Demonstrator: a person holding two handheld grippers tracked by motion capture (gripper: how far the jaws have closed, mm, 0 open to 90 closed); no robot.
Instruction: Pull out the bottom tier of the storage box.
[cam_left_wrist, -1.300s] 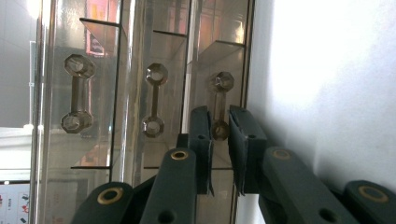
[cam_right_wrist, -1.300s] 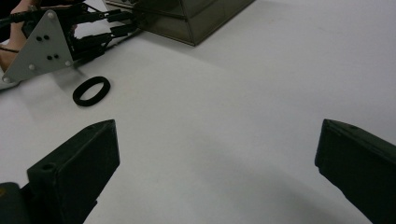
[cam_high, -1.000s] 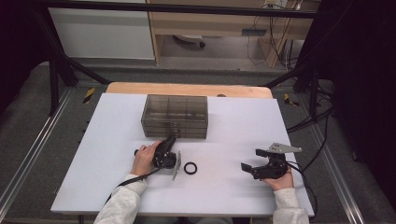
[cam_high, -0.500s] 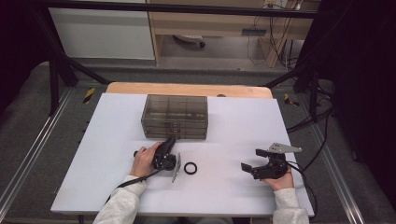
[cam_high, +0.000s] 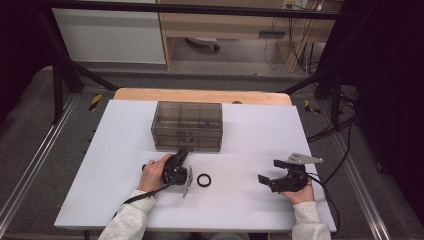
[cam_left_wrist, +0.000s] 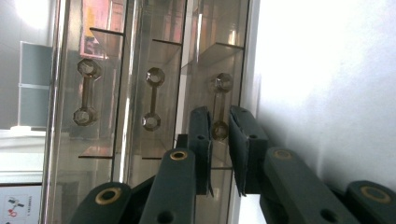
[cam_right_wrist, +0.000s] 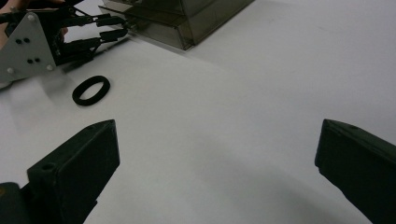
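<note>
Left gripper (cam_left_wrist: 218, 135) jaws nearly together astride bottom drawer handle (cam_left_wrist: 218, 105) of drawer box (cam_high: 187, 125); pull runs toward table's near edge. Right gripper (cam_high: 267, 180) jaws apart, idle.

Your sleeves are light grey knit, ribbed at the cuffs. Your left black two-jaw gripper (cam_high: 181, 159) carries a grey three-cornered plate with small dark screw holes; its linkage arms show brass-ringed pivots. Your right black two-jaw gripper (cam_high: 267, 171) bears the same plate, and a black cable trails from each.
</note>
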